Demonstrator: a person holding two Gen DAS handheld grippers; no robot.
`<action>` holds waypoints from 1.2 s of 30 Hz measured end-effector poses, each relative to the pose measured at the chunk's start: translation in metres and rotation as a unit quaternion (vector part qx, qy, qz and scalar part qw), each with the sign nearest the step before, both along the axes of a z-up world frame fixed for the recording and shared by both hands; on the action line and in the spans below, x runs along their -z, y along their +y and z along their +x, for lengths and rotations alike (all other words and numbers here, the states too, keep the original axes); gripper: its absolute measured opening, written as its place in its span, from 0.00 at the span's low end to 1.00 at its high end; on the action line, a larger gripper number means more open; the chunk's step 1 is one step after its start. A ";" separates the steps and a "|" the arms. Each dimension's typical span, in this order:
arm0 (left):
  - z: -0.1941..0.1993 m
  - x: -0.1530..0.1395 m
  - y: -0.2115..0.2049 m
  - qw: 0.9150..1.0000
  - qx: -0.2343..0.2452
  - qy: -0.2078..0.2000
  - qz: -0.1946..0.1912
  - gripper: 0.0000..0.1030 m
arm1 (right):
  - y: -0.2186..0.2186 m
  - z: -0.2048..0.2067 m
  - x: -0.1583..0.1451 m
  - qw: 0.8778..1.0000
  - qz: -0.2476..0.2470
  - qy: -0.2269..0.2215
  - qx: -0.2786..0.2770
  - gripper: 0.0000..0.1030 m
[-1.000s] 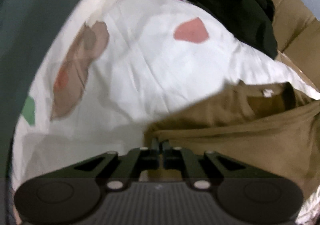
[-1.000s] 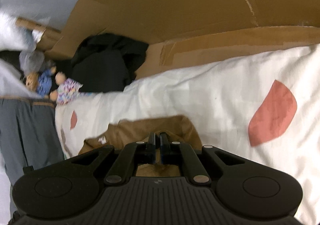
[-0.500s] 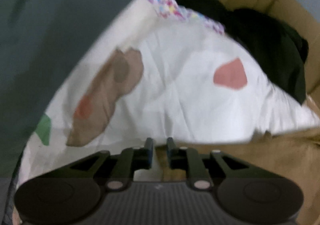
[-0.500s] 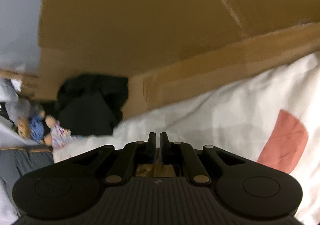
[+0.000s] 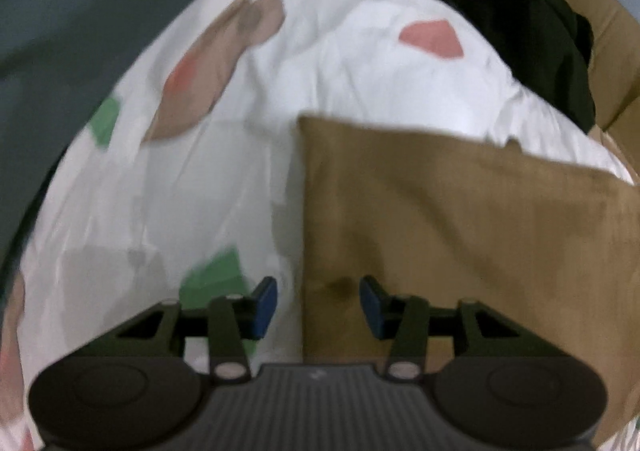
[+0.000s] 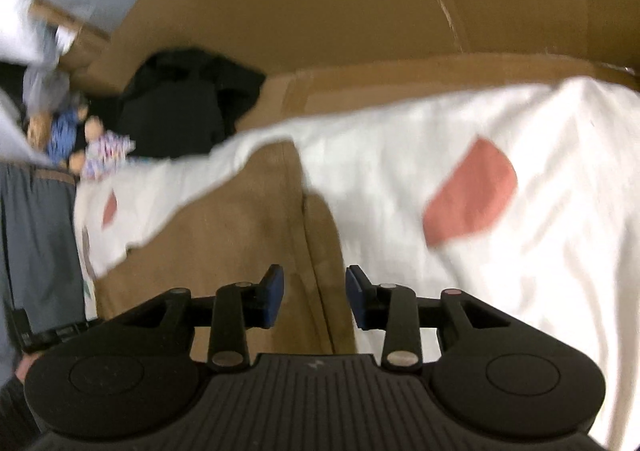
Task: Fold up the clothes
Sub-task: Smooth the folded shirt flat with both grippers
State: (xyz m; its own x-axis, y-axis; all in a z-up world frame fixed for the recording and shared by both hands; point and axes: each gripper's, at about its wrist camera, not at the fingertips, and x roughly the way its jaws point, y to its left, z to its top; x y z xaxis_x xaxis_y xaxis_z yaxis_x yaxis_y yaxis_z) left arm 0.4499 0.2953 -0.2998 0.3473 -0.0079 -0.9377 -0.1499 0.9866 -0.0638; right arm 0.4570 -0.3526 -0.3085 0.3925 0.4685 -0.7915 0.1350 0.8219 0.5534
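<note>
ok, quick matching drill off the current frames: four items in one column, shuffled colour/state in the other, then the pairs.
Items:
1. left tool
2. folded garment
3. sheet
4. clothes heap

States:
A. black, by the cardboard
B. white with coloured patches
C. open, empty
D. brown, lying flat on the sheet

Pairs: 1-C, 2-D, 3-B, 4-A

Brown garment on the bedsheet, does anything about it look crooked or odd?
Mostly neat: the brown garment lies flat on the white sheet, edges straight. In the right wrist view one fold overlaps unevenly along its side. Nothing looks damaged.
</note>
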 end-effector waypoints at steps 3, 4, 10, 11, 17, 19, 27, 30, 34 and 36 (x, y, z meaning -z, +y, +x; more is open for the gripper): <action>-0.027 -0.002 -0.001 1.000 -0.013 0.003 -0.012 0.50 | 0.004 -0.024 -0.003 1.000 -0.015 -0.002 -0.025 0.37; -0.036 -0.002 -0.002 1.000 -0.015 0.004 -0.013 0.51 | 0.006 -0.032 -0.003 0.999 -0.020 -0.003 -0.034 0.37; -0.083 0.001 -0.008 0.999 -0.033 -0.002 -0.030 0.54 | 0.018 -0.081 -0.006 0.997 -0.040 -0.009 -0.062 0.37; -0.090 0.004 -0.009 0.999 -0.036 -0.003 -0.034 0.55 | 0.020 -0.089 -0.007 0.997 -0.043 -0.010 -0.066 0.37; -0.130 0.023 -0.011 0.997 -0.056 -0.012 -0.053 0.59 | 0.030 -0.134 -0.005 0.994 -0.064 -0.011 -0.083 0.37; -0.143 0.027 -0.012 0.996 -0.062 -0.023 -0.052 0.59 | 0.031 -0.142 0.000 0.994 -0.067 -0.008 -0.082 0.37; -0.166 0.016 -0.003 0.991 -0.119 -0.032 -0.052 0.58 | 0.015 -0.170 0.005 0.996 -0.090 0.000 -0.026 0.33; -0.177 0.013 0.002 0.983 -0.159 -0.043 -0.077 0.58 | 0.008 -0.185 -0.011 0.996 -0.092 -0.014 -0.014 0.33; -0.195 0.013 0.011 0.960 -0.228 -0.072 -0.148 0.58 | 0.000 -0.198 -0.025 0.996 -0.084 -0.033 0.004 0.33; -0.202 0.016 0.010 0.943 -0.256 -0.087 -0.191 0.60 | -0.001 -0.202 -0.029 0.996 -0.082 -0.040 0.012 0.33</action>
